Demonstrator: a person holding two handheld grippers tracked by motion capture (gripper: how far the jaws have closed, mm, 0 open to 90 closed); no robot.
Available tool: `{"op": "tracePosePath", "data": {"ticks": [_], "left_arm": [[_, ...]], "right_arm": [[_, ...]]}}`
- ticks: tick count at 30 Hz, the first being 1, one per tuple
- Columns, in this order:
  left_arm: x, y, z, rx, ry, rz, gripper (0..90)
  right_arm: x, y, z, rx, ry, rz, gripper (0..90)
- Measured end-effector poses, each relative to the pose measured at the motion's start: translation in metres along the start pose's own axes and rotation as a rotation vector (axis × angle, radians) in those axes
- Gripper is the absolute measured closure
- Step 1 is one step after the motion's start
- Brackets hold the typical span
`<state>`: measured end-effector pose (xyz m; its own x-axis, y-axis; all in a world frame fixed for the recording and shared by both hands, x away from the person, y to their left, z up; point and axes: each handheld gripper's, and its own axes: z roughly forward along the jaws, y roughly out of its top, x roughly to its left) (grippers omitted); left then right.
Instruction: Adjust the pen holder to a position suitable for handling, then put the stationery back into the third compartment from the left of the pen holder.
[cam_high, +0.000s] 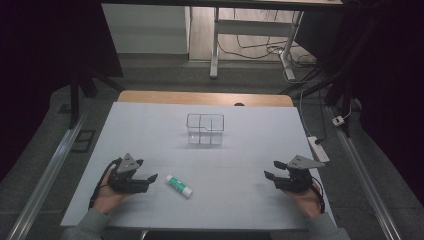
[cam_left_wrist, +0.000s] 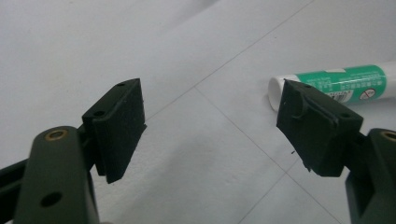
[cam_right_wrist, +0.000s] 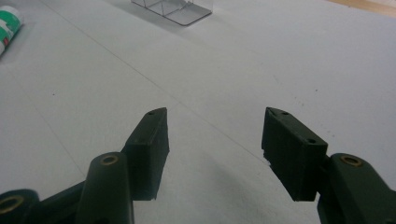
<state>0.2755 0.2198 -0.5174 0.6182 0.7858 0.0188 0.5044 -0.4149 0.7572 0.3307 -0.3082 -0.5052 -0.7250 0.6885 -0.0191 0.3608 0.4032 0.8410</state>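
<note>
Two black grippers, left (cam_high: 151, 178) and right (cam_high: 270, 170), both gaping, nothing between. Cylindrical green-and-white glue stick (cam_high: 179, 185) flat on matte white bench (cam_high: 250, 135); clear partitioned box (cam_high: 205, 129) beyond.

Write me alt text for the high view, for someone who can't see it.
A person's left hand-held gripper sits open on a white table beside a green and white tube lying flat. The right hand-held gripper rests open near the table's right edge, and a clear divided box stands farther back.
</note>
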Motion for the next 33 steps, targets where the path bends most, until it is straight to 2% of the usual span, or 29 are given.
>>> {"op": "tracePosePath", "data": {"ticks": [8, 17, 21, 27, 31, 33], "left_arm": [[-0.001, 0.006, -0.003, 0.005, -0.022, 0.034, 23.4], [-0.004, 0.023, -0.006, 0.022, -0.093, 0.125, 24.3], [-0.004, 0.03, -0.004, 0.031, -0.1, 0.154, 24.2], [-0.002, 0.041, -0.003, 0.021, -0.119, 0.164, 23.9], [-0.005, 0.046, 0.0, 0.034, -0.155, 0.199, 23.8], [-0.007, 0.047, 0.002, 0.056, -0.158, 0.21, 23.2]], "right_arm": [[0.003, 0.001, 0.002, 0.01, -0.005, -0.029, 41.0], [0.002, 0.001, 0.004, 0.02, -0.003, -0.032, 41.3], [0.004, 0.001, 0.004, 0.02, 0.005, -0.04, 41.4], [0.003, 0.001, 0.005, 0.002, 0.023, -0.02, 41.5], [0.003, 0.002, 0.005, -0.004, 0.034, -0.03, 41.5], [0.004, 0.002, 0.004, 0.001, 0.033, -0.037, 41.4]]}}
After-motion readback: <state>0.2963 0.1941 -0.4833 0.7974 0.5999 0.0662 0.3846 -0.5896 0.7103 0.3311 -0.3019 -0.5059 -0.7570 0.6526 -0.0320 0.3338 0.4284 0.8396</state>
